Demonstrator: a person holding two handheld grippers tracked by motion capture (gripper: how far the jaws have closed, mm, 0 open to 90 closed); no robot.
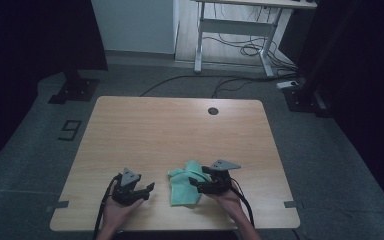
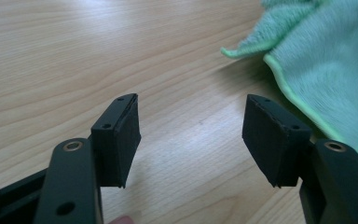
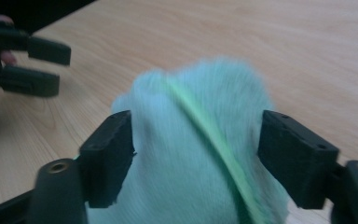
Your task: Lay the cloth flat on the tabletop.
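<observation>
Resting low near the wooden surface's [image 1: 180, 125] front edge, both hands hold their tongs level. Right tongs [image 3: 196, 154] gape around the crumpled, fluffy green microfibre cloth [image 1: 184, 184]; left tongs [image 2: 191, 140] stand open, empty, just beside it.

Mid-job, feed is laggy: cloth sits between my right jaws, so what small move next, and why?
Probably close the right gripper on the green cloth: its jaws stand wide with the bunched cloth between them, seemingly unpinched. The left gripper is open over bare table, beside the cloth.
</observation>
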